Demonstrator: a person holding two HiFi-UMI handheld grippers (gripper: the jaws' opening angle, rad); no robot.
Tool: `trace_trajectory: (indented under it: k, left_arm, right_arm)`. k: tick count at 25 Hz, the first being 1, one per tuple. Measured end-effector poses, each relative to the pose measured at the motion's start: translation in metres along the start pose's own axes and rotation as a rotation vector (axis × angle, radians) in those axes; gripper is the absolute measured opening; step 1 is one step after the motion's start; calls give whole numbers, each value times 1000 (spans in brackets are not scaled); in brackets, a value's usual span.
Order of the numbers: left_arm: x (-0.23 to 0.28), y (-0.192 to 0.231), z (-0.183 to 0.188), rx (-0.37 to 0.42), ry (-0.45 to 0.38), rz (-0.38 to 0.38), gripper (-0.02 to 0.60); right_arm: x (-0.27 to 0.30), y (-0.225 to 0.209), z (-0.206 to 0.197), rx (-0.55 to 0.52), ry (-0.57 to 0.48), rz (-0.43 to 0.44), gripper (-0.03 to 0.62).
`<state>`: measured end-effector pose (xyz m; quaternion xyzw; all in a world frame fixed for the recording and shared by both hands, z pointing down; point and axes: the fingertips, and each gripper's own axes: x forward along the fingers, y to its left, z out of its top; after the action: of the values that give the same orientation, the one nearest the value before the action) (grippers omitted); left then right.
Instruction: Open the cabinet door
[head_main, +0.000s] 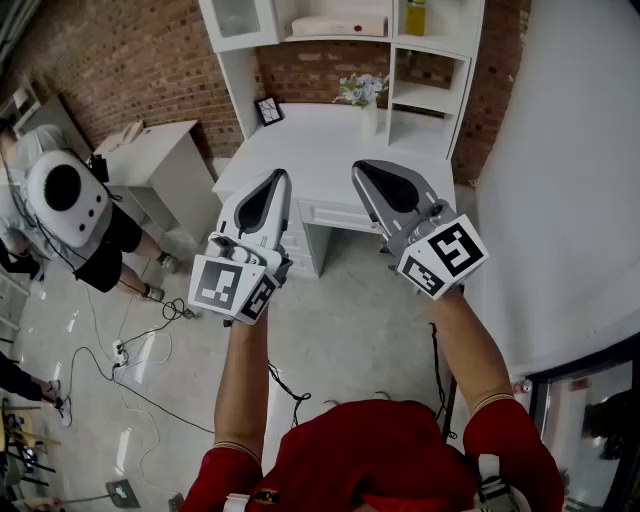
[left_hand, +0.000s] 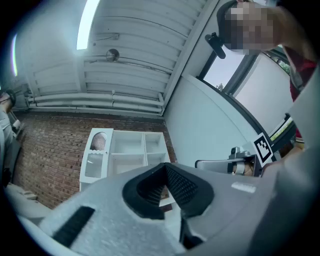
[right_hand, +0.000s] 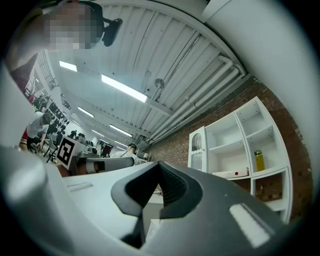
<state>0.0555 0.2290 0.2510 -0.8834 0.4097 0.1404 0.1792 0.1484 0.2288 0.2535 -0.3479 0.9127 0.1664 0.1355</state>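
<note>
A white desk (head_main: 320, 150) with a shelf hutch stands against the brick wall. The hutch's glass cabinet door (head_main: 237, 18) is at its upper left and is closed; it also shows in the left gripper view (left_hand: 94, 159) and in the right gripper view (right_hand: 198, 150). My left gripper (head_main: 276, 178) (left_hand: 167, 167) hangs in the air in front of the desk, shut, with nothing in it. Beside it my right gripper (head_main: 362, 168) (right_hand: 160, 165) is also shut and empty. Both are tilted upward, well short of the door.
On the desk are a flower vase (head_main: 365, 95) and a small picture frame (head_main: 268, 110). A yellow bottle (head_main: 415, 18) stands on a shelf. A low white cabinet (head_main: 160, 165) and a person (head_main: 65, 195) are at the left, with cables (head_main: 130, 350) on the floor.
</note>
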Motion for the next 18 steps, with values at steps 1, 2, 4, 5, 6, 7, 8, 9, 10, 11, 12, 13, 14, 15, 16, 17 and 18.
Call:
trace_trajectory:
  k: [1,2,4,5,6,7,8,9,10,11,12,13,14,15,16,17,18]
  left_arm:
    - [-2,1,-1,0,0,1,6]
    - [-4,2,-1,0,1,2,6]
    - [-7,5,-2,-2,0,3,6]
    - [-9,7,-2,-3,-2,4,6]
    - [-11,9,-1,-5,-4,4,6]
    - [-13,12,-1,-7,-7,5,6]
    - [-15,16,0,-10,-9,4,6]
    - [-17,20,1,-14,-11,4,6]
    - [-19,24,2,-18,-13,2,6]
    - [-22,29,3,-21,-15,1,6]
    - [-24,35,4,-24,-16,-1,6]
    - [-28,41,4,-27,-17,-3,6]
    - [-31,47,4,-28,-17,-3,6]
    - [-35,53,3,-29,-17,-2,6]
    - [-39,59,3,-30,-17,-1,6]
    - [-42,65,3,-31,-17,1,6]
    - [-44,69,3,-33,-19,3,6]
  right_arm:
    - [0,1,-1,6,0,2,11]
    - [0,2,-2,13,-1,4,11]
    - [1,3,-4,35,-8,6,11]
    - [2,3,-4,46,-13,5,12]
    - [4,3,-4,52,-18,1,11]
    - [5,3,-4,54,-22,-2,12]
    - [8,4,-3,54,-24,-6,12]
    - [11,5,-3,53,-27,-9,12]
    - [15,6,-2,52,-29,-13,12]
    - [20,7,-1,51,-32,-17,12]
    - [25,8,-1,49,-33,-22,12]
    - [30,10,-1,47,-34,-26,12]
    - [35,12,-3,47,-34,-30,12]
    - [39,15,-4,48,-33,-34,12]
    - [43,17,-6,51,-31,-37,12]
    - [46,20,-8,54,-29,-38,12]
    - [50,23,-10,54,-27,-37,12]
